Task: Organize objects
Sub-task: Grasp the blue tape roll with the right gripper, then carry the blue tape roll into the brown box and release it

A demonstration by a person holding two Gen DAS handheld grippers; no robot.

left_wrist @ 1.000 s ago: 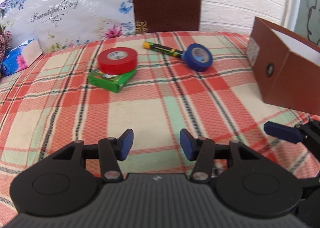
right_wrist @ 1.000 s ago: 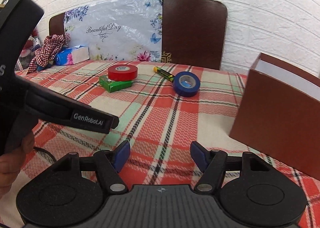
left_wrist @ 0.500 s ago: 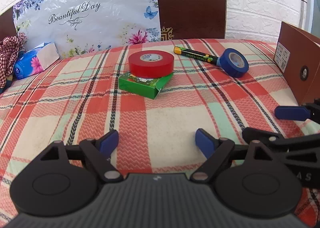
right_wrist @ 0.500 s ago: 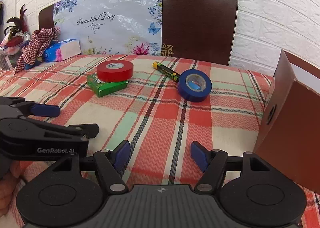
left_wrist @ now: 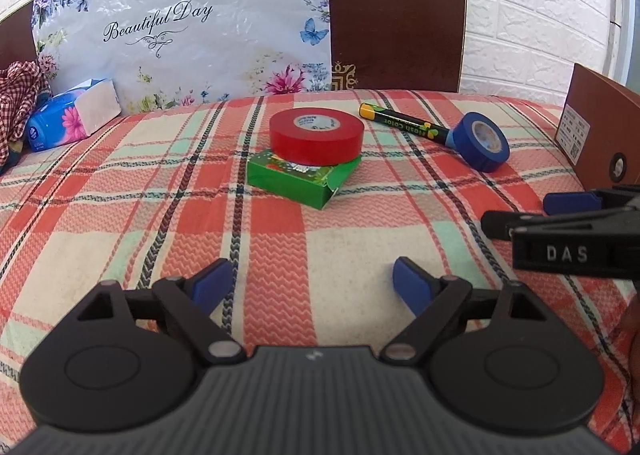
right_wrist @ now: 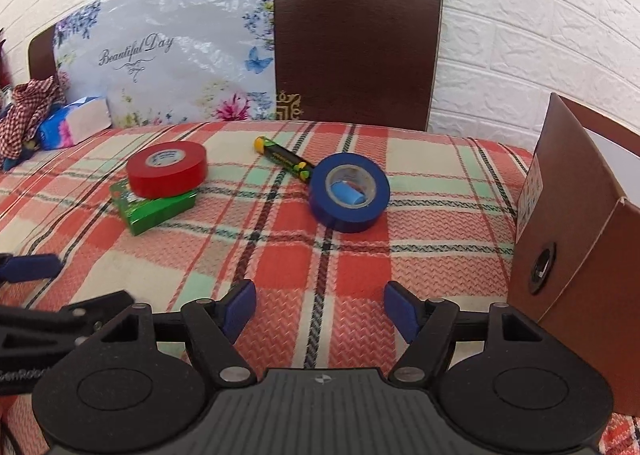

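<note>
A red tape roll lies on top of a green box on the plaid cloth; both show in the right wrist view too, the roll and the box. A black marker with a yellow end leans against a blue tape roll, also seen from the right as marker and roll. My left gripper is open and empty, short of the green box. My right gripper is open and empty, short of the blue roll.
A brown open box stands at the right edge of the table. A dark chair back and a flowered plastic bag stand behind. A tissue pack and checked cloth lie far left.
Both grippers have moved forward over the table toward the objects. The left gripper's fingers have opened wider. The right gripper has come level with the left one.
</note>
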